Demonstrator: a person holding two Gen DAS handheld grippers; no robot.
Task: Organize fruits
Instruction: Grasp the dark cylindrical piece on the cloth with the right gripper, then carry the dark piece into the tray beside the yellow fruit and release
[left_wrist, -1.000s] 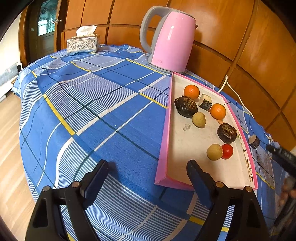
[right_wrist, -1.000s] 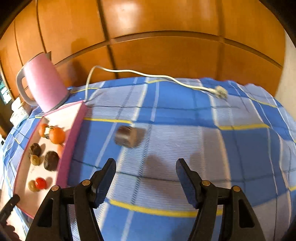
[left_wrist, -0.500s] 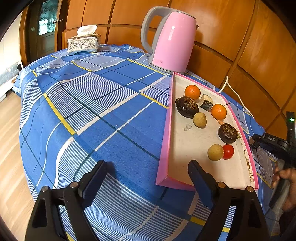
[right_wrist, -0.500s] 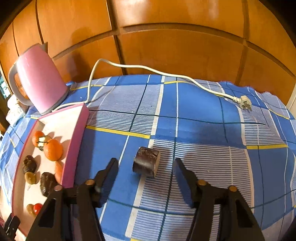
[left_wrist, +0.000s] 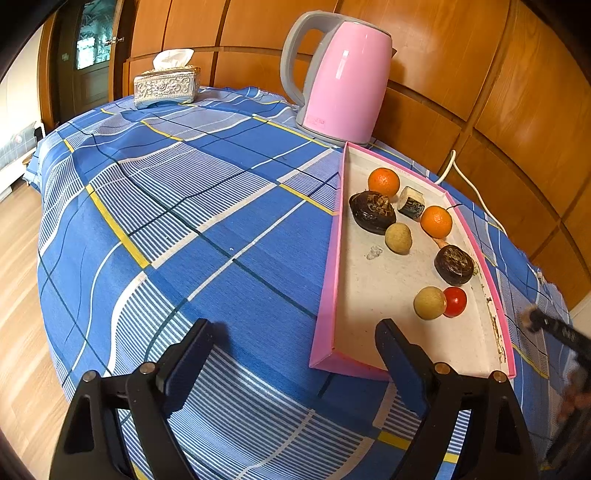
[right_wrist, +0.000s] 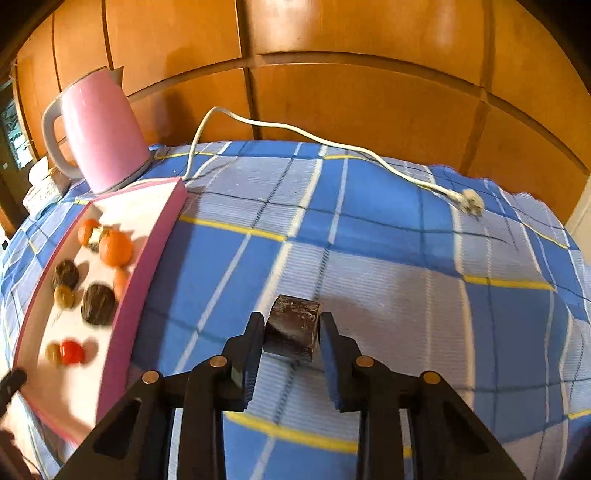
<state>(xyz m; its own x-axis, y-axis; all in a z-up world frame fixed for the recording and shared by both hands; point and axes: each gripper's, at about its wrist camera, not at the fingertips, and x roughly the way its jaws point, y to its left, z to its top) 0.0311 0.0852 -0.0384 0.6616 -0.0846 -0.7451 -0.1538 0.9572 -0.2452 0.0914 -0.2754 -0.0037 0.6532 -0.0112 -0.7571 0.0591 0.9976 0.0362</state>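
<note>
A pink-rimmed white tray (left_wrist: 332, 266) lies on the blue plaid cloth and holds two oranges (left_wrist: 384, 181), two dark brown fruits (left_wrist: 372, 212), two tan round fruits (left_wrist: 398, 238), a red tomato (left_wrist: 455, 301) and a dark cut piece (left_wrist: 412, 202). My left gripper (left_wrist: 295, 354) is open and empty at the tray's near corner. In the right wrist view my right gripper (right_wrist: 292, 334) is shut on a dark brown cylindrical fruit piece (right_wrist: 292, 328) just above the cloth, to the right of the tray (right_wrist: 147, 251).
A pink kettle (left_wrist: 343, 77) stands behind the tray, and its white cord with plug (right_wrist: 469, 199) trails across the cloth. A silver tissue box (left_wrist: 166, 85) sits at the far left. Wooden wall panels stand behind the table.
My right gripper moved forward around the dark fruit piece and closed on it. My left gripper stayed open and barely moved.
</note>
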